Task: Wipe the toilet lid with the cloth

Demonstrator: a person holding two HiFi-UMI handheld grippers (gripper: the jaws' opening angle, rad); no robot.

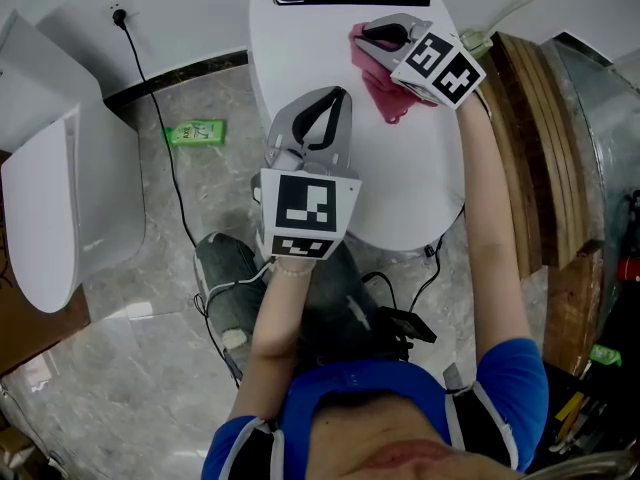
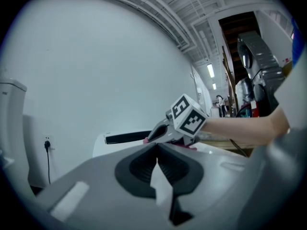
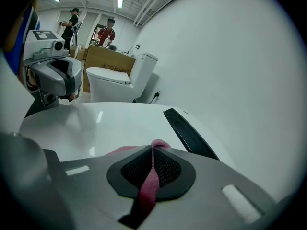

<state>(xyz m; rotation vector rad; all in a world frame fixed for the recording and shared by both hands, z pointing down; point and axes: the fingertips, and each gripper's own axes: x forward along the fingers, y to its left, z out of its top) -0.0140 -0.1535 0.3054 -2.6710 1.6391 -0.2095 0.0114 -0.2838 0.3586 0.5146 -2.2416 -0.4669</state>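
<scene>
My left gripper (image 1: 330, 103), jaws together on nothing, hangs idle over the near half of the toilet lid (image 1: 420, 198). Farther out, my right gripper (image 1: 372, 36) pinches only a thin fold of the cloth (image 1: 386, 90), so a hard drag could pull it free. The cloth is pink and bunched, and lies on the lid's far right.

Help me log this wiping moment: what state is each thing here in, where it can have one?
Toilet lid: closed, down flat.
Cloth: bunched, lying on the lid, pinched at one end.
Right hand-held gripper: shut on the cloth.
Left hand-held gripper: shut, holding nothing, over the lid.
Plug: in the wall socket.
</scene>
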